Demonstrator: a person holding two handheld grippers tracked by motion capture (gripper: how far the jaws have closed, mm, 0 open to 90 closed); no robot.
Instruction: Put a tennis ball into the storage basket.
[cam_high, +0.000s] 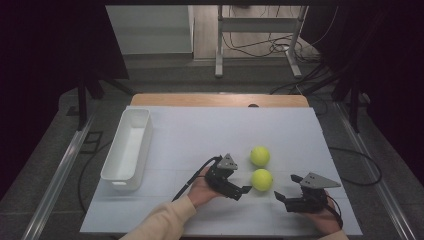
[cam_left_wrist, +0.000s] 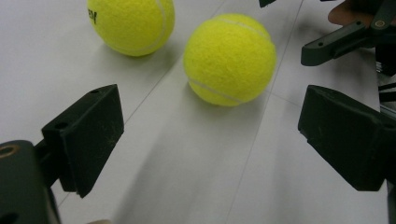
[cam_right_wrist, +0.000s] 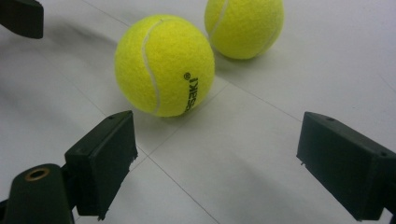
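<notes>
Two yellow tennis balls lie on the white table top (cam_high: 200, 135). The nearer ball (cam_high: 262, 179) (cam_left_wrist: 229, 58) (cam_right_wrist: 164, 65) sits between my two grippers. Just behind it rests the farther ball (cam_high: 260, 156) (cam_left_wrist: 130, 23) (cam_right_wrist: 243, 25). My left gripper (cam_high: 241, 192) (cam_left_wrist: 212, 135) is open, a little to the left of the nearer ball and pointing at it, nothing between its jaws. From the right, my right gripper (cam_high: 286, 187) (cam_right_wrist: 219, 158) faces the same ball, open and holding nothing. Neither gripper touches a ball.
A long white bin (cam_high: 127, 147) stands along the table's left side, with nothing visible inside. Beyond the wooden far edge (cam_high: 220, 100) are a metal frame (cam_high: 257, 45) and floor cables. Dark rails run down both sides of the table.
</notes>
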